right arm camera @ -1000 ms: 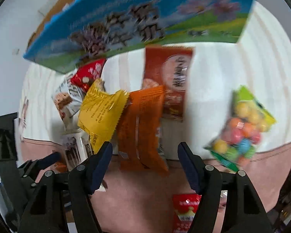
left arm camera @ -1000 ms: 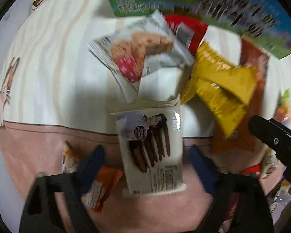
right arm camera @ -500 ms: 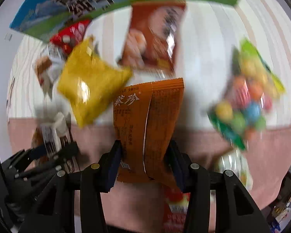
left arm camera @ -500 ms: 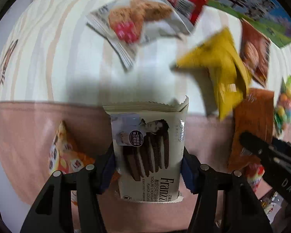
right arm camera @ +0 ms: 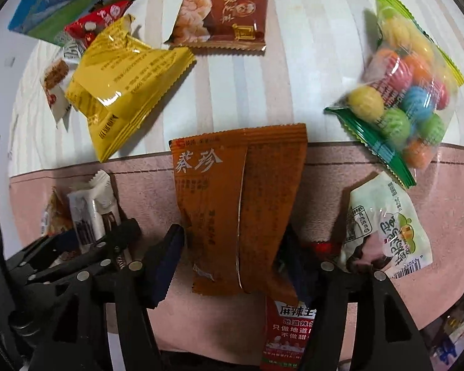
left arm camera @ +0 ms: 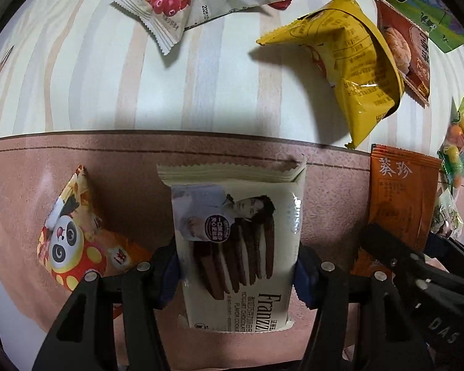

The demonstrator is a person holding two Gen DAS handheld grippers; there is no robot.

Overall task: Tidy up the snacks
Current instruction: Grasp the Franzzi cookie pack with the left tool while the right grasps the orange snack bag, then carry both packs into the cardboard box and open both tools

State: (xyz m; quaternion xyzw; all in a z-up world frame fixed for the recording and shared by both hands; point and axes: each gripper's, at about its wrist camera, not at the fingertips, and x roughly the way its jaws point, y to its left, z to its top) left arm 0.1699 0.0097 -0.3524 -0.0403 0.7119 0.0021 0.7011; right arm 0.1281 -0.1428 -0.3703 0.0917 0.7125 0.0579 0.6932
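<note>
- Gripping packets in both grippers at once is the main risk: the left gripper has its jaws closed on the cream chocolate-cookie pack, and the right gripper is clamped on the orange sachet, both low over the pink cloth. The two tools sit just beside each other, so a careless swing could knock them together.
- Squeezing the cookie pack across its middle could crack the sticks inside.
- Pinching the orange sachet near its lower end leaves most of it unsupported; it could bend and slip out.
- Dragging either packet low could catch neighbours: the panda packet beside the left gripper, the pale green packet and red sachet beside the right.
- Sweeping outward could nudge the yellow packet or the candy-ball bag.
</note>
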